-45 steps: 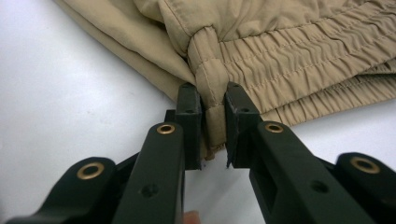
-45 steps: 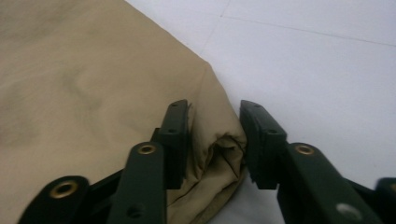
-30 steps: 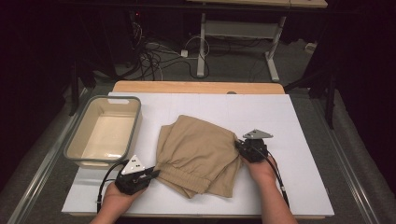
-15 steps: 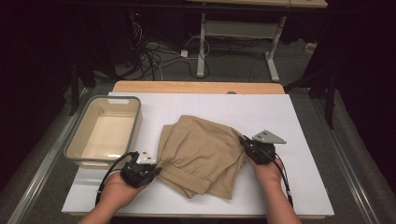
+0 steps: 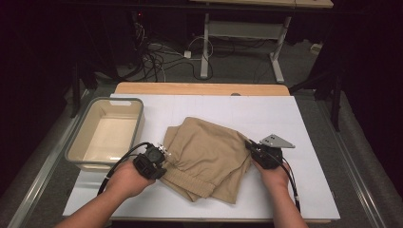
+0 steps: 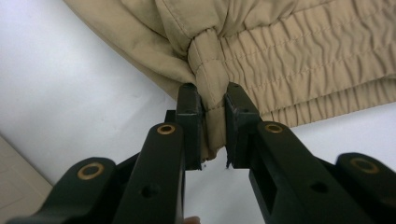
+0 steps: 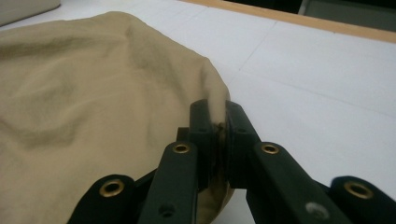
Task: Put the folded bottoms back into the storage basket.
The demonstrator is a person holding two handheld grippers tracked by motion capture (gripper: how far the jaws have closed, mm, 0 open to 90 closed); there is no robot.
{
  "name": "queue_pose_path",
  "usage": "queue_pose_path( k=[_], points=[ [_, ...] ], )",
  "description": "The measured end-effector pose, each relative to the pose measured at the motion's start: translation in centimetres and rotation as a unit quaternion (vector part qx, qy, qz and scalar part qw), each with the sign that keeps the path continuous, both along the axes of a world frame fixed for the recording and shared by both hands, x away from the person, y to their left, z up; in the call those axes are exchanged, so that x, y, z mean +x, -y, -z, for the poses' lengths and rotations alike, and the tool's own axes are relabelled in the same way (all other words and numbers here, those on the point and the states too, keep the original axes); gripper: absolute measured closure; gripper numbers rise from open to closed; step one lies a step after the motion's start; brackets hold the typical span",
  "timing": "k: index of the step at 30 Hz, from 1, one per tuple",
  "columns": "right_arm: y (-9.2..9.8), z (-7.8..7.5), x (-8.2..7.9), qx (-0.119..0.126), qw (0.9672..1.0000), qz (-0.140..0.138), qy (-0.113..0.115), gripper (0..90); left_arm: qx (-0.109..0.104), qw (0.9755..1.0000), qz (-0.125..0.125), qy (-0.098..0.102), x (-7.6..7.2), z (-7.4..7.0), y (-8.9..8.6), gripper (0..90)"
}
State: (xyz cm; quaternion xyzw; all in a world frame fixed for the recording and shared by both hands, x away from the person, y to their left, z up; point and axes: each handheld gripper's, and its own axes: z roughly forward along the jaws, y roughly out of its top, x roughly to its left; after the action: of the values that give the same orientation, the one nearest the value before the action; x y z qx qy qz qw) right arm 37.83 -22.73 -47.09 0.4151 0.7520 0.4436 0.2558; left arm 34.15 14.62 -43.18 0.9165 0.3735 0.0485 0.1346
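**Holding the shorts by two thin pinches**

At centre-left of the high view my left gripper [image 5: 162,153] is clamped on the gathered waistband of the tan shorts [image 5: 206,156], lying mid-frame on the white table [image 5: 313,185] beside the empty bin [image 5: 105,134]. At centre-right my right gripper [image 5: 250,146] is closed on the cloth's edge. I judge that bite shallow; pulling outward could slip it free or bunch the fold.

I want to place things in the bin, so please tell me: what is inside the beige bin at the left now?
The beige bin looks empty: its bare floor shows. The near wall hides a strip of the floor.
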Motion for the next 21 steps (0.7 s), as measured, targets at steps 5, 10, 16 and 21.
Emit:
queue_pose_path(
  k=[5, 10, 16, 21],
  points=[
    [0.4, 0.4, -0.1, 0.003, 1.0000, -0.003, -0.001, 85.7, 0.002, 0.9994, -0.002, -0.034, 1.0, 0.5, -0.1, 77.3],
    [0.3, 0.5, -0.1, -0.002, 1.0000, -0.003, -0.001, 85.7, 0.011, 0.9988, 0.006, -0.048, 1.4, 0.6, 0.0, 77.3],
    [0.2, -0.2, -0.2, 0.000, 1.0000, -0.004, 0.004, 85.8, 0.035, 0.9972, 0.021, -0.063, 2.0, 0.1, 0.6, 77.4],
    [-0.4, -2.1, -0.2, -0.001, 0.9998, -0.011, 0.017, 85.9, 0.051, 0.9962, 0.027, -0.065, 2.1, -1.4, 1.2, 77.4]
  ],
)
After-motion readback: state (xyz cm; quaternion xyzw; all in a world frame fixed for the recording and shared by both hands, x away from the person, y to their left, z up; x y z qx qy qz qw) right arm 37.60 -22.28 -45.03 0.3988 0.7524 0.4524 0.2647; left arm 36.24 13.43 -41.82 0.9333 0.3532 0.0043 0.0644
